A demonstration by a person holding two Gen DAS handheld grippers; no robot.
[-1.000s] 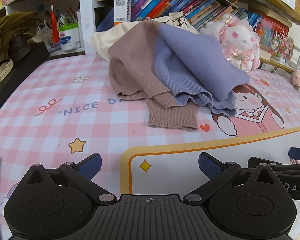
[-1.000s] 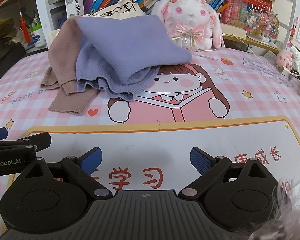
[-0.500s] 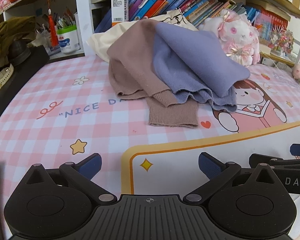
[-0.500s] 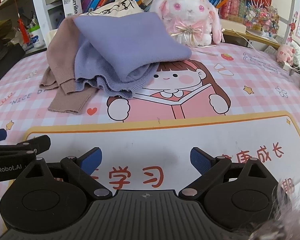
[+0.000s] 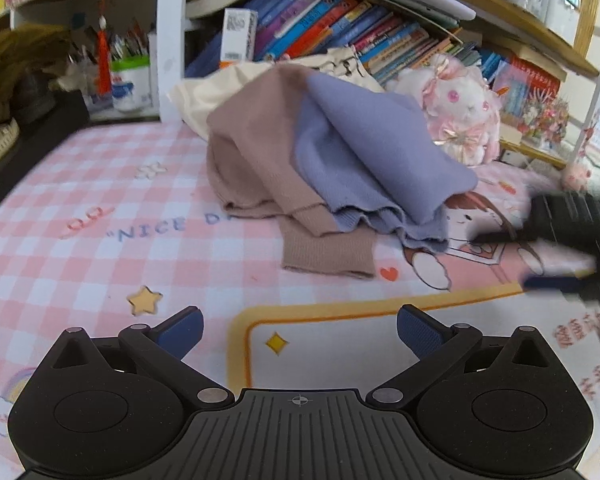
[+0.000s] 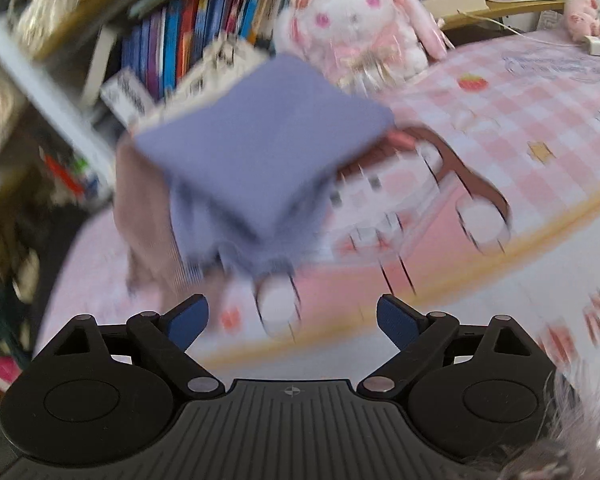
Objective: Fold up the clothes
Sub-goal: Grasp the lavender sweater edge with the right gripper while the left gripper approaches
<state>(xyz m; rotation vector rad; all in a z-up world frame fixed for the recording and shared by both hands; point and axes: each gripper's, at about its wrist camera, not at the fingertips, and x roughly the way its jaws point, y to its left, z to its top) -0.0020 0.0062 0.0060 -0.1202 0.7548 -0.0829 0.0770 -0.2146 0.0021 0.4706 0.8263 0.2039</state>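
A lilac knit garment [image 5: 380, 168] lies heaped over a brown knit sweater [image 5: 260, 168] on the pink checked mat [image 5: 100, 240]. The brown sleeve cuff [image 5: 328, 252] sticks out toward me. My left gripper [image 5: 298, 332] is open and empty, low over the mat, short of the heap. My right gripper [image 6: 292, 316] is open and empty, tilted, and close in front of the lilac garment [image 6: 260, 148]; this view is blurred by motion. The right gripper also shows blurred at the right edge of the left wrist view [image 5: 572, 248].
A bookshelf with books [image 5: 340, 36] stands behind the heap. A white and pink plush rabbit [image 5: 456, 116] sits to its right. A cream cloth bag [image 5: 220, 88] lies behind the clothes. A pen cup [image 5: 128, 80] and dark items are at the far left.
My right gripper has moved forward toward the lilac garment and tilted, blurring its view. My left gripper has edged slightly forward. The clothes have not moved.
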